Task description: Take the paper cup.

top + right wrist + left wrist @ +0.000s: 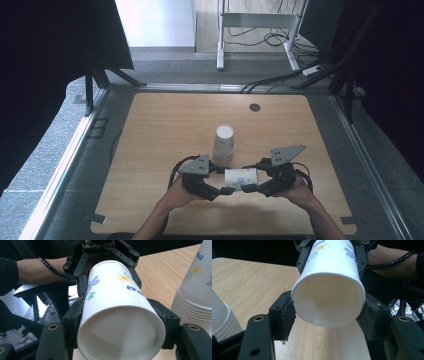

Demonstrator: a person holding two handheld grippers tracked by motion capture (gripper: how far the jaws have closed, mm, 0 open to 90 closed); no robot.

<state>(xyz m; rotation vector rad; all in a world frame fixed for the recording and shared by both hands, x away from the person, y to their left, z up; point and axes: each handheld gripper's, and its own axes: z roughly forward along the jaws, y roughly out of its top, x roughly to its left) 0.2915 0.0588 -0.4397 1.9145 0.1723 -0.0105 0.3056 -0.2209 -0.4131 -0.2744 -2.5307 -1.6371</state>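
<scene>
Both grippers are on one white paper cup with a printed flower pattern [241,178], held on its side above the light wooden tabletop [165,125], between the two hands near the front edge.

Left gripper [226,190]: clenched on the cup. In the left gripper view its two black jaws press on either side of the cup's end [328,298], pads in contact left and right, wood grain visible underneath.

Right gripper [249,188]: also clamped on the cup. In the right gripper view its jaws squeeze the near end of the cup [120,332] from both sides, and the left gripper [106,272] shows at the far end, gripping the same cup.

So the cup spans the gap between the grippers, one end in each, lying roughly level and off the table as far as I can tell.

Stack of nested white paper cups [223,144] stands upside down on the table just behind the held cup, near but apart. It shows at the right edge of the right gripper view [197,300], same flower print.
</scene>
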